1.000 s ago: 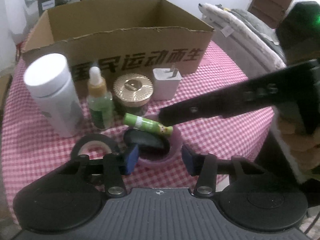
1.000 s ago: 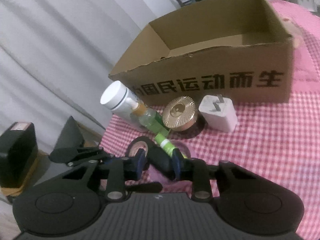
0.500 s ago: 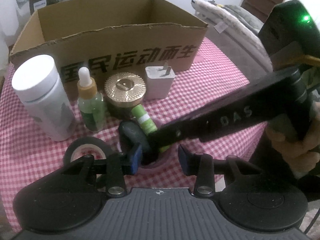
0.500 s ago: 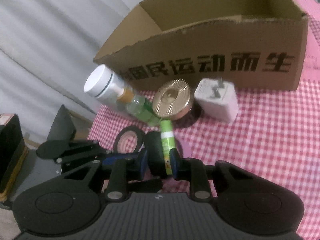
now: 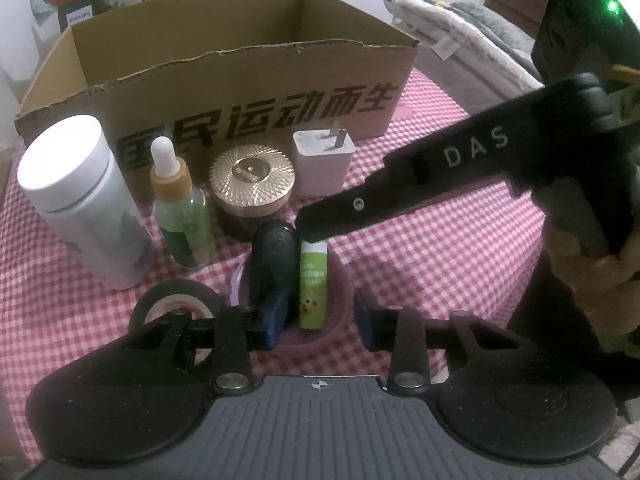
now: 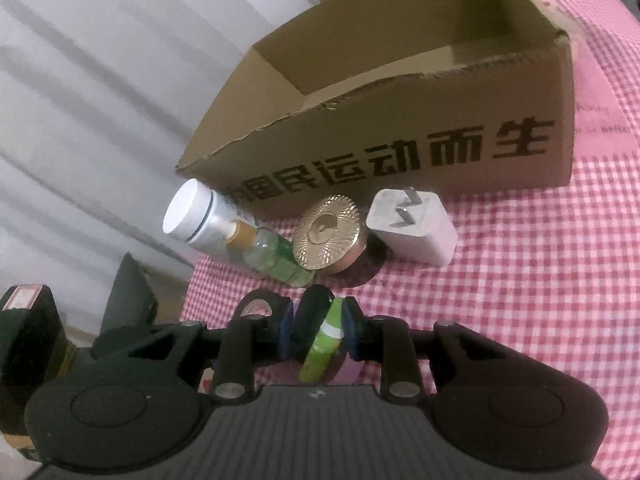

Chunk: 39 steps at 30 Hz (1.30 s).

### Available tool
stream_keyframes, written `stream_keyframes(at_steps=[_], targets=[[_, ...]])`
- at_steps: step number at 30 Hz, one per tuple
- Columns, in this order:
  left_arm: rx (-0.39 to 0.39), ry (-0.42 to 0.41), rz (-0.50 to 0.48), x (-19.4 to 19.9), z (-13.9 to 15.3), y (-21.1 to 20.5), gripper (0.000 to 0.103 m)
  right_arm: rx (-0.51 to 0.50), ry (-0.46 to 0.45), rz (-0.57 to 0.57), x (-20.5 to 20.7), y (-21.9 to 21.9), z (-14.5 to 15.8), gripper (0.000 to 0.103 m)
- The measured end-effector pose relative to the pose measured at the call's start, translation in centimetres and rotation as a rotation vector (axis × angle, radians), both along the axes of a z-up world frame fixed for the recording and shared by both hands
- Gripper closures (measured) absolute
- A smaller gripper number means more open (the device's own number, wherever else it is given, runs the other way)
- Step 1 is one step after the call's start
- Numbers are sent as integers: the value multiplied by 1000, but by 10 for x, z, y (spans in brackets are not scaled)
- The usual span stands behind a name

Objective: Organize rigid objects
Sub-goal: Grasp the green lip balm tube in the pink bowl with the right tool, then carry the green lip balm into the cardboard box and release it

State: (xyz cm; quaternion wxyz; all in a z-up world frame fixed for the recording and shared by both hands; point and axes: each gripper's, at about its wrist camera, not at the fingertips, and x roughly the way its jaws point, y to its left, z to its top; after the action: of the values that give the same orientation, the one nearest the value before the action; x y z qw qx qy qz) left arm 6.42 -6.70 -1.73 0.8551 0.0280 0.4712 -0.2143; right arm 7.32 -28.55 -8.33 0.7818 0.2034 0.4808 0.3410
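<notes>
A pink bowl [image 5: 340, 276] on the checked cloth holds a dark oval fob [image 5: 274, 256] and a green lip balm tube [image 5: 313, 280]. My right gripper [image 6: 316, 330] is shut on the fob [image 6: 312, 320] and the tube [image 6: 325, 340] together, pads against both. In the left wrist view its black finger [image 5: 400, 196] reaches in from the right over the bowl. My left gripper [image 5: 320, 314] is open and straddles the bowl's near rim. The open cardboard box [image 5: 240, 92] stands behind.
In front of the box [image 6: 400, 128] stand a white canister [image 5: 80, 200], a green dropper bottle [image 5: 180, 208], a gold-lidded jar [image 5: 252, 184] and a white charger [image 5: 324, 160]. A black tape roll [image 5: 176, 304] lies left of the bowl. Folded blankets [image 5: 472, 40] lie at right.
My right gripper closed in from the right onto the fob and lip balm; both turned to lie lengthwise, side by side. My left gripper edged closer to the bowl.
</notes>
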Motion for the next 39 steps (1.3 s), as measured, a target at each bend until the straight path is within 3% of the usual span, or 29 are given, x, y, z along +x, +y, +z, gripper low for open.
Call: stream_keyframes(at_steps=[8, 16, 23, 29, 36, 39], targets=[[-8, 13, -9, 5, -3, -2, 76, 74, 43, -61, -1, -7, -18, 73], [-11, 8, 2, 9, -5, -6, 76, 78, 0, -89, -7, -10, -20, 87], [0, -24, 2, 10, -1, -9, 80, 55, -86, -88, -19, -10, -10, 89], [6, -83, 5, 3, 12, -9, 89, 48, -153, -88, -28, -12, 8, 89], [-13, -179, 29, -3, 43, 1, 89, 52, -268, -64, -38, -4, 47, 90], [-31, -221, 51, -2, 62, 7, 89, 70, -318, -38, -38, 1, 71, 98]])
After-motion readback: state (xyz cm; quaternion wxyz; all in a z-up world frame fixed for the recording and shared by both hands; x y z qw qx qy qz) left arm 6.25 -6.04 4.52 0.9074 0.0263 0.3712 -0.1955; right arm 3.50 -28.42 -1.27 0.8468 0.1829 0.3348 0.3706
